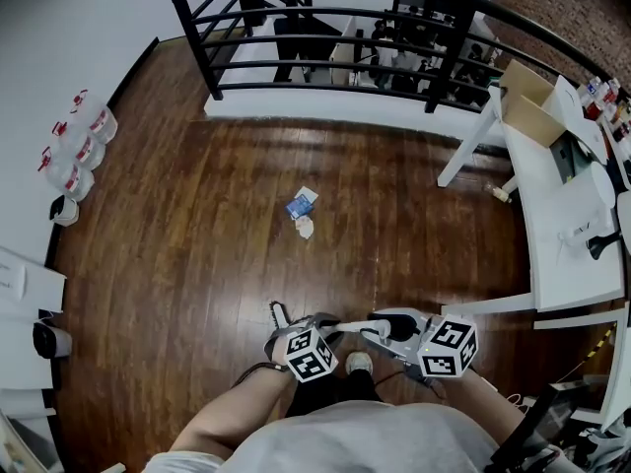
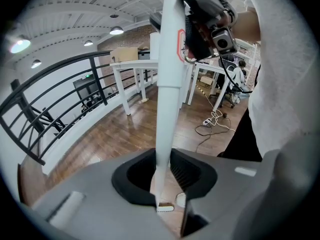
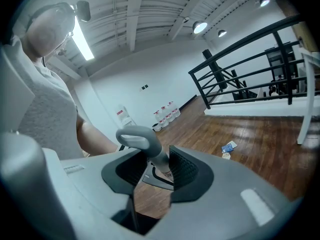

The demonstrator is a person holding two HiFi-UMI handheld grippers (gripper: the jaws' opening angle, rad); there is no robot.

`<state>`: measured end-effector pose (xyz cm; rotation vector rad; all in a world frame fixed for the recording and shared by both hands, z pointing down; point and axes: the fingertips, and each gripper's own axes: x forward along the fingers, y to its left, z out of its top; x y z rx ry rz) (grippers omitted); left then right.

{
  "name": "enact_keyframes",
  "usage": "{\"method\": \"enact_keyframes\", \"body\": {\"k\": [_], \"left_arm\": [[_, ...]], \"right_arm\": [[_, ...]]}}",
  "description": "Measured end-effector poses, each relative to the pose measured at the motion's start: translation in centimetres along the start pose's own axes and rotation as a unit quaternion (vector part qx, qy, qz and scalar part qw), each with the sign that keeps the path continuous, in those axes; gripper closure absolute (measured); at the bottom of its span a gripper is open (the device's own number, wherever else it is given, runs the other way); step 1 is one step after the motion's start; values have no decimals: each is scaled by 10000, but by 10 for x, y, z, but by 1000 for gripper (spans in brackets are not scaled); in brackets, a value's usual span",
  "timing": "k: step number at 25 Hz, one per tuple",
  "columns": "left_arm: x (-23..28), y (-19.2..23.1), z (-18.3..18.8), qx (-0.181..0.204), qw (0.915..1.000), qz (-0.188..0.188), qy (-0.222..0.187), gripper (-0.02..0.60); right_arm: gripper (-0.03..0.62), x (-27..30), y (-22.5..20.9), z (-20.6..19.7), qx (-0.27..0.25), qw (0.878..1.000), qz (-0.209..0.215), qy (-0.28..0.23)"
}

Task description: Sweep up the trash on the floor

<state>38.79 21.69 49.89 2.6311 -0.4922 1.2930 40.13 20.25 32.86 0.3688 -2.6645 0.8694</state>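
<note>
— Nearest entries?
— Item one, left gripper (image 2: pixel 162 164): jaws closed on a white pole (image 2: pixel 167 84), pads pressed to it on both sides. Item two, right gripper (image 3: pixel 157 159): jaws closed on the neck of a grey looped grip (image 3: pixel 136 135). Both held low and close in front of the person's body, side by side in the head view, marker cubes facing up.
— Relation between the two?
— From the left gripper view: upper end of the pole reaching the right gripper, higher up. Small red mark on the pole near that end.
— Underfoot?
— One pale shoe (image 1: pixel 360 363) between the two marker cubes in the head view. Dark wooden floor (image 1: pixel 197 254) all round.
— Trash, location?
— Two pieces on open floor ahead of the grippers, well apart from them. Blue packet (image 1: pixel 302 203), lying flat. Crumpled white scrap (image 1: pixel 306 228), just beside it on the near side; touching or not, cannot tell. Same pair small in the right gripper view, beyond the jaws to the right.
— Further out?
— Right side: white tables (image 1: pixel 562 244), with an open cardboard box (image 1: pixel 527 101) on top. Left side, along the white wall: row of clear jugs (image 1: pixel 79 146) with red tops. Farthest: curved black railing (image 1: pixel 325 28) on a white kerb, closing off the floor.
</note>
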Motion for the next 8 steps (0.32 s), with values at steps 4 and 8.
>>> {"method": "enact_keyframes", "body": {"k": [4, 8], "left_arm": [[-1, 3, 0, -7, 10000, 21, -43, 500], [0, 5, -1, -15, 10000, 16, -73, 500]], "right_arm": [[456, 2, -1, 3, 11, 10000, -28, -23], [456, 4, -3, 3, 33, 10000, -53, -56]]}}
